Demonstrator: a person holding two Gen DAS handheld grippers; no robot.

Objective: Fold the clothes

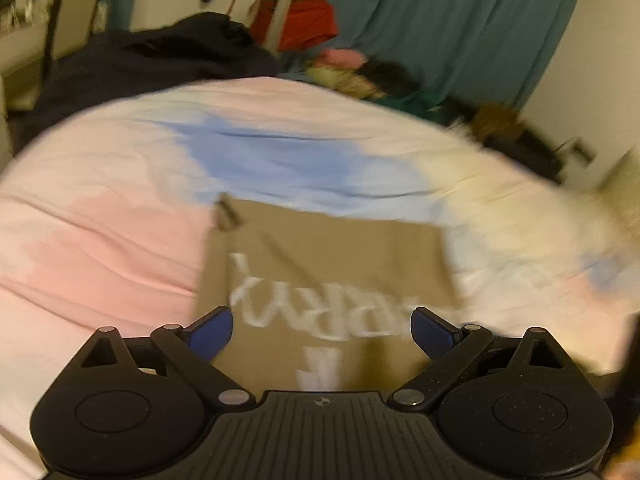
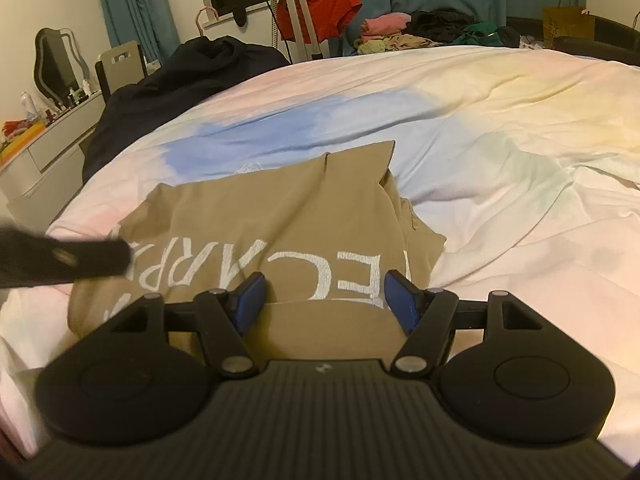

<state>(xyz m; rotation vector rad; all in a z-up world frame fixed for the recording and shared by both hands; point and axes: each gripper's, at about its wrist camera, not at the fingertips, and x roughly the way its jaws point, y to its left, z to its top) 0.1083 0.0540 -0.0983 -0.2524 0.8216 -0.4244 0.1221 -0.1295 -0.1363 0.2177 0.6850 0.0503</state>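
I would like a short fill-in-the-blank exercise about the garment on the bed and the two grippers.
1. The tan shirt lies on a pastel ____.
2. The letters printed on the shirt are ____ in colour.
3. The jaws of the right gripper stand ____, gripping nothing.
4. The pads of the left gripper are ____ in colour.

Missing words: bedsheet; white; open; blue
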